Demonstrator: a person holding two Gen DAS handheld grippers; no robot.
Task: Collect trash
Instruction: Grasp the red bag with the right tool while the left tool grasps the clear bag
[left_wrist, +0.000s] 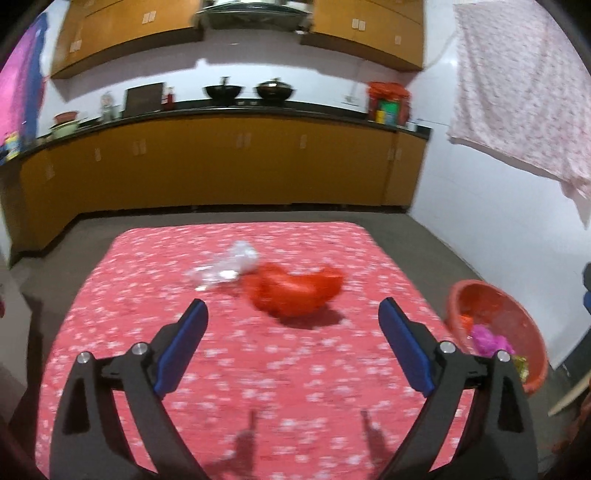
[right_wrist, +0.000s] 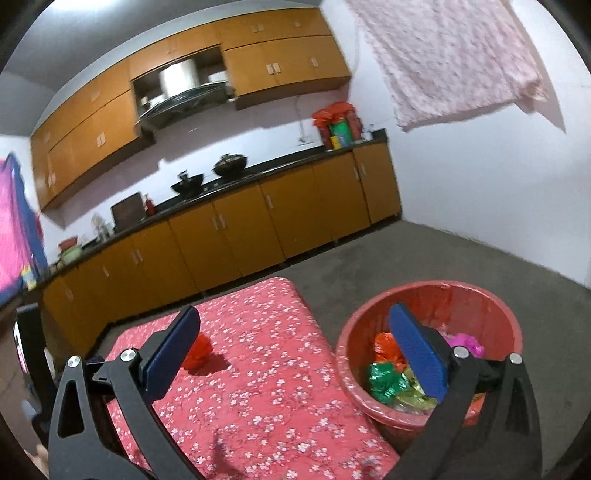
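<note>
Presently, in the left wrist view, the left gripper (left_wrist: 293, 309) stands spread wide and holds nothing. A crumpled red bag (left_wrist: 293, 290) lies on the table just ahead of its fingertips, between them and slightly right of centre; a clear plastic wrapper (left_wrist: 225, 266) lies beyond, ahead and left, touching the red bag. The gripper is raised above the floral tablecloth (left_wrist: 236, 362), tilted down toward it. A red bin (left_wrist: 496, 328) stands on the floor to the right.

In the right wrist view, the right gripper (right_wrist: 293, 317) is likewise spread and empty, held above the table's corner. The red bag shows just beyond its left finger (right_wrist: 171, 356). The bin, lined and holding coloured wrappers (right_wrist: 391, 382), sits behind its right finger. Orange kitchen cabinets (right_wrist: 236, 236) and grey floor (right_wrist: 443, 254) lie ahead.
</note>
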